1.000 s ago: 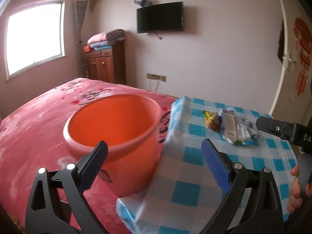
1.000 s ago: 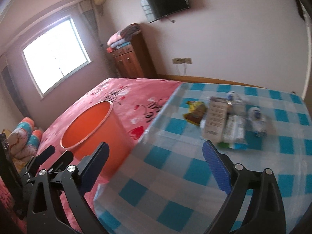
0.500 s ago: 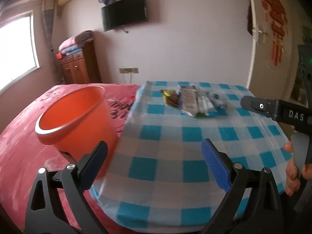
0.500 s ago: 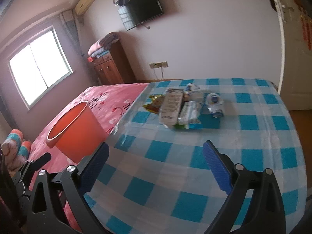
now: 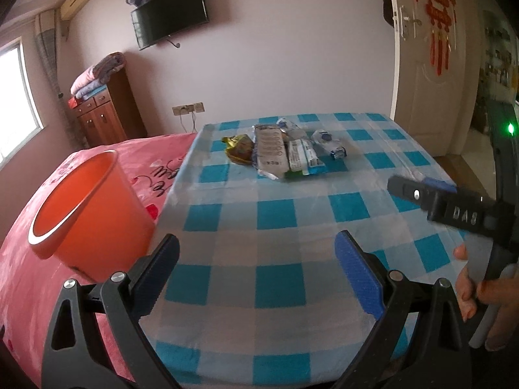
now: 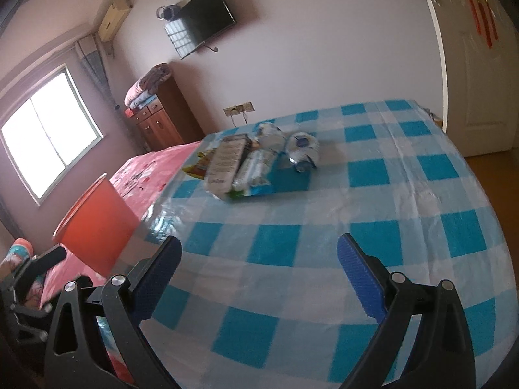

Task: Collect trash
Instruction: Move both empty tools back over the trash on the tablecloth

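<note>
A small pile of trash lies at the far middle of the blue-check table (image 5: 279, 291). It holds a yellow wrapper (image 5: 240, 149), a long grey packet (image 5: 271, 152), a green-and-white packet (image 5: 303, 157) and a crushed plastic bottle (image 5: 327, 141). An orange bucket (image 5: 87, 214) stands on the red bed, against the table's left edge. My left gripper (image 5: 258, 241) is open and empty over the near part of the cloth. My right gripper (image 6: 259, 243) is open too, well short of the grey packet (image 6: 227, 162) and the bottle (image 6: 301, 149).
The red bedspread (image 5: 26, 291) fills the left. A wooden cabinet (image 5: 103, 116) with folded blankets stands by the far wall under a wall TV (image 5: 168, 13). A white door (image 5: 431, 81) is at right. A hand (image 5: 486, 298) holds the right tool.
Both views have swung right, from the bucket toward the table. The bucket now sits at the left edge and the trash pile near the middle. Both grippers stay open.
</note>
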{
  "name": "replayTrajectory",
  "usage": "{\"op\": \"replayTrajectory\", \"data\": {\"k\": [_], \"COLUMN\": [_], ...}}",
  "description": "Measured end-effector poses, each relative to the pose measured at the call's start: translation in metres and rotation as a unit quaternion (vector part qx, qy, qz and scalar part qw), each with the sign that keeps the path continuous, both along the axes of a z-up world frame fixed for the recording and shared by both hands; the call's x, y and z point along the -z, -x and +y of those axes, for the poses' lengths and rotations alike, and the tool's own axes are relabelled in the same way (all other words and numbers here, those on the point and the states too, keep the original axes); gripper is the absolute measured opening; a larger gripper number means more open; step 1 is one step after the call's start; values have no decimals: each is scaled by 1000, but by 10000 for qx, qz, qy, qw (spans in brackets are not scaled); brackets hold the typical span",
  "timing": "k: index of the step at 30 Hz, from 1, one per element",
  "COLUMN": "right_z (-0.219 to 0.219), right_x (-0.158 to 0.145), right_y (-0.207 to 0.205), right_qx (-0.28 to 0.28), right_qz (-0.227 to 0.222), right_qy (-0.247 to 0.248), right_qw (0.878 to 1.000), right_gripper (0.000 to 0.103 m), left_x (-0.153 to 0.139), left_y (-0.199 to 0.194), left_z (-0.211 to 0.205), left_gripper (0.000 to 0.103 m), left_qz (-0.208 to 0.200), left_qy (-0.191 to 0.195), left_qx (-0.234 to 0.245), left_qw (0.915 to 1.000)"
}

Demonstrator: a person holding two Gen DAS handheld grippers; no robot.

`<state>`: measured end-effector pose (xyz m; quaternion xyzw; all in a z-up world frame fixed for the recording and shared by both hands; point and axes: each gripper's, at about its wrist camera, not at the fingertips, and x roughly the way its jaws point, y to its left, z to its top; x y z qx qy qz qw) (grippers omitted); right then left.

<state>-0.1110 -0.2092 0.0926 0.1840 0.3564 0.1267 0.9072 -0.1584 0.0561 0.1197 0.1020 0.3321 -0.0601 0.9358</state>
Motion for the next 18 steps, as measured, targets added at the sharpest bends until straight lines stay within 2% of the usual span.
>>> {"op": "replayTrajectory", "data": {"k": [8,18], "right_z": [-30,-52], "right_x": [37,58], "right_y": [-16,-34], "right_qx": [-95,-278], "right_qz": [211,455], "right_qy": [-296,-874], "right_qw": [9993,9947], "right_gripper": [96,96], "left_x": [-3,24], "left_y": [-65,-195], "left_z": [-33,-57], "left_gripper": [97,97], "left_qz": [-39,534], "left_qy": [-169,-206], "left_qx": [-55,-209], "left_qw": [9998,9981]}}
